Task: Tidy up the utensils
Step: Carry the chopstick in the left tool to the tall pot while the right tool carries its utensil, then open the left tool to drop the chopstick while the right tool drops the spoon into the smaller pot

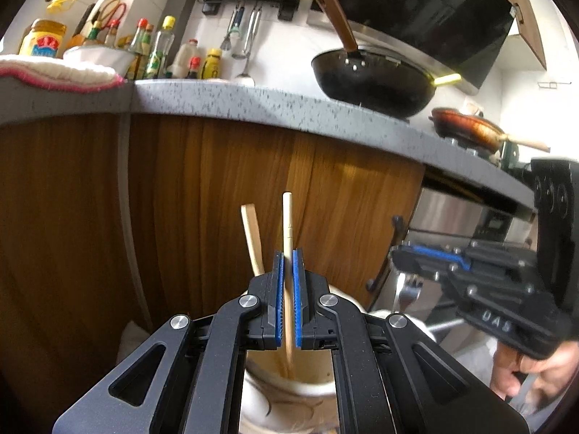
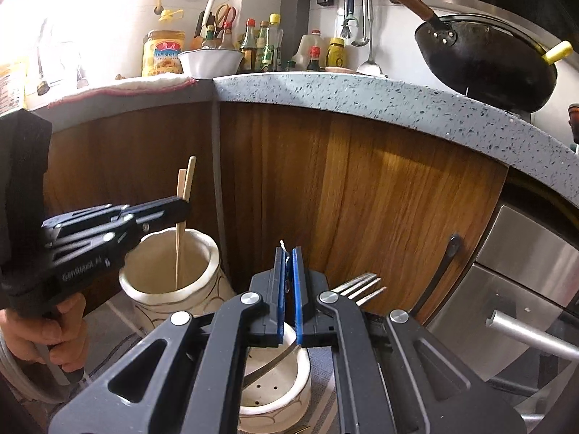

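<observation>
My left gripper (image 1: pixel 287 256) is shut on a wooden chopstick (image 1: pixel 287 217) and holds it upright, its lower end inside a cream ceramic jar (image 1: pixel 289 394). A second chopstick (image 1: pixel 252 238) leans in that jar. In the right wrist view the left gripper (image 2: pixel 184 204) holds the chopsticks (image 2: pixel 182 195) over the tall jar (image 2: pixel 170 289). My right gripper (image 2: pixel 288 253) is shut on a metal utensil (image 2: pixel 275 360) whose curved handle reaches into a smaller perforated ceramic holder (image 2: pixel 278 394). A fork (image 2: pixel 362 285) sticks out to its right. The right gripper also shows in the left wrist view (image 1: pixel 427 256) with the fork (image 1: pixel 407 289).
Wooden cabinet doors (image 2: pixel 362 188) stand close behind both jars under a speckled grey counter (image 2: pixel 362 94). A black wok (image 2: pixel 488 65), bottles and a white bowl (image 2: pixel 210 59) sit on the counter. A steel appliance with a bar handle (image 2: pixel 532 329) is on the right.
</observation>
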### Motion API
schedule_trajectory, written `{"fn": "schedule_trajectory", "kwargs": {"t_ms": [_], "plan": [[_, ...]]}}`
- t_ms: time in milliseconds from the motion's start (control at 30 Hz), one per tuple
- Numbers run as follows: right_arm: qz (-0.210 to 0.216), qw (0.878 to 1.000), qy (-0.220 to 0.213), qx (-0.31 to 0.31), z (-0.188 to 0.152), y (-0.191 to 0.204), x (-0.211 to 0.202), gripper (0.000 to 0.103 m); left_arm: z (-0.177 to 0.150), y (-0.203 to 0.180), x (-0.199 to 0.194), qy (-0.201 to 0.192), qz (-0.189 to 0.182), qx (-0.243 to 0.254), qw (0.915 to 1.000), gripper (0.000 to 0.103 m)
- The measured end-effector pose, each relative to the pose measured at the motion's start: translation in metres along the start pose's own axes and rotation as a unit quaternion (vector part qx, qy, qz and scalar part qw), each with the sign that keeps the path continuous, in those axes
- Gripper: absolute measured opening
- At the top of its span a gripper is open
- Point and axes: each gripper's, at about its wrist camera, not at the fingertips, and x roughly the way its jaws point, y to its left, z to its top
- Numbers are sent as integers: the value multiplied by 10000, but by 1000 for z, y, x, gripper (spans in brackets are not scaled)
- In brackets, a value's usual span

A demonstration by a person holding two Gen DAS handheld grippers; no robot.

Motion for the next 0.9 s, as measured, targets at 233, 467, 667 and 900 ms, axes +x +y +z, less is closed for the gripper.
{"fn": "schedule_trajectory", "kwargs": {"t_ms": [233, 467, 667, 900], "plan": [[-18, 9996, 168, 209, 4, -8, 10, 5, -5, 1, -1, 104, 61, 2, 9999, 24], [-129, 9997, -187, 114, 7, -8, -9, 60, -5, -5, -12, 88, -82, 130, 9998, 53], [-128, 9988, -443, 173, 8, -11, -40, 60, 2, -13, -35, -216, -150, 200, 9995, 76], [-13, 9982, -152, 572, -29, -19, -70, 58, -5, -16, -66, -320, -4, 150, 9994, 76]]}}
